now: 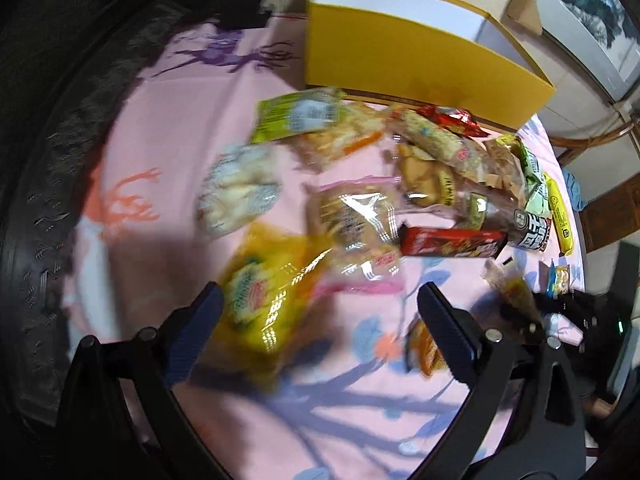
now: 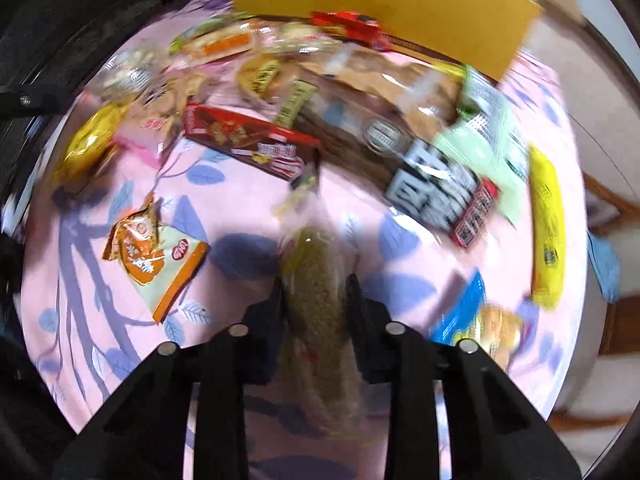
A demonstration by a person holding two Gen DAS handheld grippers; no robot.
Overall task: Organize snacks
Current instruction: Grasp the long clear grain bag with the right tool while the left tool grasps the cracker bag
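Several snack packets lie on a pink cloth-covered table. My left gripper is open above a yellow snack bag and a clear biscuit packet. My right gripper is shut on a clear packet of brownish-green snack, held above the cloth; it also shows in the left wrist view. A yellow cardboard box stands open at the back, also in the right wrist view. A red-brown biscuit box lies mid-table, and shows in the right wrist view.
An orange and pale-green packet lies left of my right gripper. A blue packet and a long yellow packet lie at the right near the table edge. A black and white bag lies in the pile. Wooden chairs stand beyond.
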